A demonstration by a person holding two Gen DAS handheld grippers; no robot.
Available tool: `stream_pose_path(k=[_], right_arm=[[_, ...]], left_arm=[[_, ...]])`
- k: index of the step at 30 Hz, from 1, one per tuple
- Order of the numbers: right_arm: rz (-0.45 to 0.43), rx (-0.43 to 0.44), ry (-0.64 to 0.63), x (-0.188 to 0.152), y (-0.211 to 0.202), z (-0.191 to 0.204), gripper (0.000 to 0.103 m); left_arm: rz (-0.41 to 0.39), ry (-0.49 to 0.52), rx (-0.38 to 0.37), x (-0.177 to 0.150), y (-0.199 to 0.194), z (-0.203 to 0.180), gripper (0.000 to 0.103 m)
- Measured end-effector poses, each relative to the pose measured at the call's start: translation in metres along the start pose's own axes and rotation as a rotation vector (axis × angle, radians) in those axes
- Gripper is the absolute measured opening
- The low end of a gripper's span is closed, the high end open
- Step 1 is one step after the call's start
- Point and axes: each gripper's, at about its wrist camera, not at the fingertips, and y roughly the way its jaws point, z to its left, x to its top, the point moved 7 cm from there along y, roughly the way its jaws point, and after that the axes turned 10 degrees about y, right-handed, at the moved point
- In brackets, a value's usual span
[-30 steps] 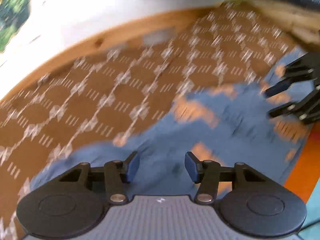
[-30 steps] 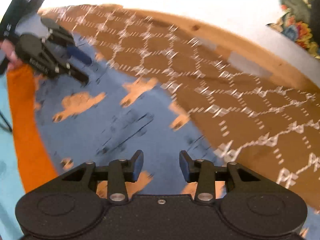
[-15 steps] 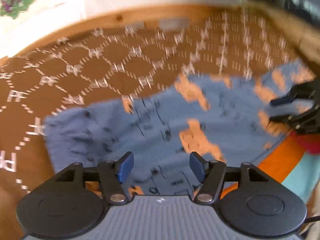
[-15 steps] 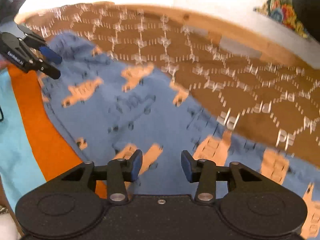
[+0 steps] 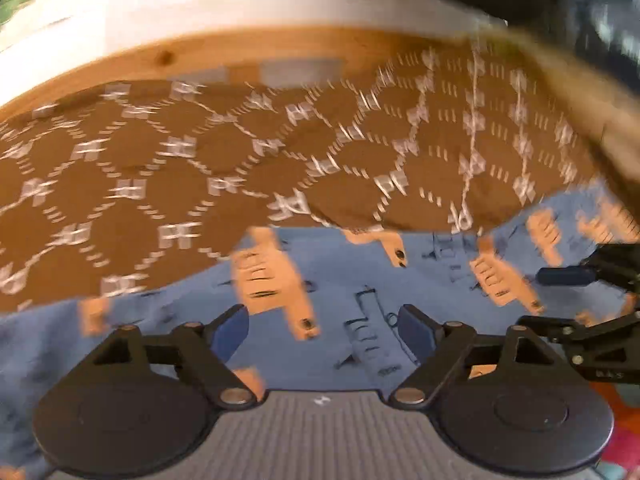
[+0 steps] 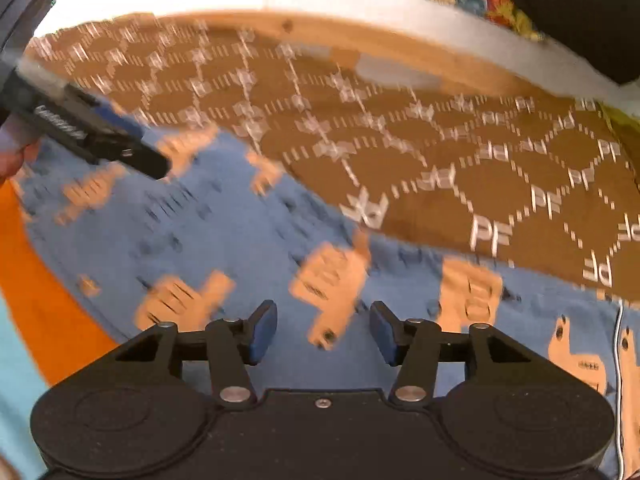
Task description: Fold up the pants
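Blue pants with orange animal prints lie flat on a brown patterned cover; they also show in the right wrist view. My left gripper is open and empty, low over the pants. My right gripper is open and empty, also over the pants. The right gripper shows at the right edge of the left wrist view, and the left gripper shows at the upper left of the right wrist view. Both views are blurred by motion.
A wooden edge borders the brown cover at the back, with a white surface beyond it. An orange and light-blue cloth lies under the pants' near side. A white drawstring lies at the right.
Both grippers have moved across and lower over the pants, staying open. The pants now fill more of each view. The two grippers have come closer to each other.
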Motion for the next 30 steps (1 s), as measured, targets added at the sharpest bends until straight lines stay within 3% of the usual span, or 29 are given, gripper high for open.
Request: stream_pose_path(k=[2, 5, 8, 10, 11, 13, 15, 19, 22, 24, 27, 30], right_arm=[[-0.012, -0.003, -0.011, -0.006, -0.007, -0.016, 0.054], [-0.035, -0.082, -0.039, -0.013, -0.025, -0.058, 0.066], [-0.038, -0.156, 0.038, -0.018, -0.038, -0.115, 0.069], [-0.049, -0.190, 0.086, -0.019, -0.052, -0.143, 0.046], [-0.053, -0.215, 0.108, -0.018, -0.062, -0.148, 0.048], [-0.089, -0.228, 0.146, -0.015, -0.086, -0.146, 0.075], [-0.122, -0.231, 0.210, -0.015, -0.109, -0.141, 0.083], [-0.112, -0.235, 0.347, -0.030, -0.123, -0.150, 0.080], [-0.073, -0.178, 0.433, -0.044, -0.121, -0.166, 0.069], [-0.059, -0.158, 0.481, -0.049, -0.121, -0.175, 0.063], [-0.021, -0.119, 0.549, -0.056, -0.120, -0.180, 0.061], [0.026, -0.104, 0.527, -0.061, -0.116, -0.172, 0.062]], left_arm=[[0.106, 0.059, 0.018, -0.011, 0.018, -0.010, 0.081], [0.088, 0.125, 0.037, -0.038, 0.008, -0.011, 0.088], [0.116, 0.058, 0.042, -0.056, -0.012, 0.004, 0.090], [0.169, 0.080, 0.083, -0.064, -0.019, 0.014, 0.091], [0.182, 0.085, 0.089, -0.067, -0.026, 0.018, 0.091], [0.198, 0.060, 0.093, -0.060, -0.039, 0.022, 0.090], [0.148, 0.035, 0.072, -0.038, -0.044, 0.018, 0.090], [0.042, 0.076, -0.061, 0.036, -0.031, -0.023, 0.091], [0.022, 0.207, -0.188, 0.098, -0.013, -0.081, 0.091], [0.043, 0.370, -0.278, 0.131, -0.004, -0.131, 0.091], [0.027, 0.585, -0.355, 0.164, 0.009, -0.199, 0.091], [-0.014, 0.645, -0.417, 0.184, 0.034, -0.244, 0.085]])
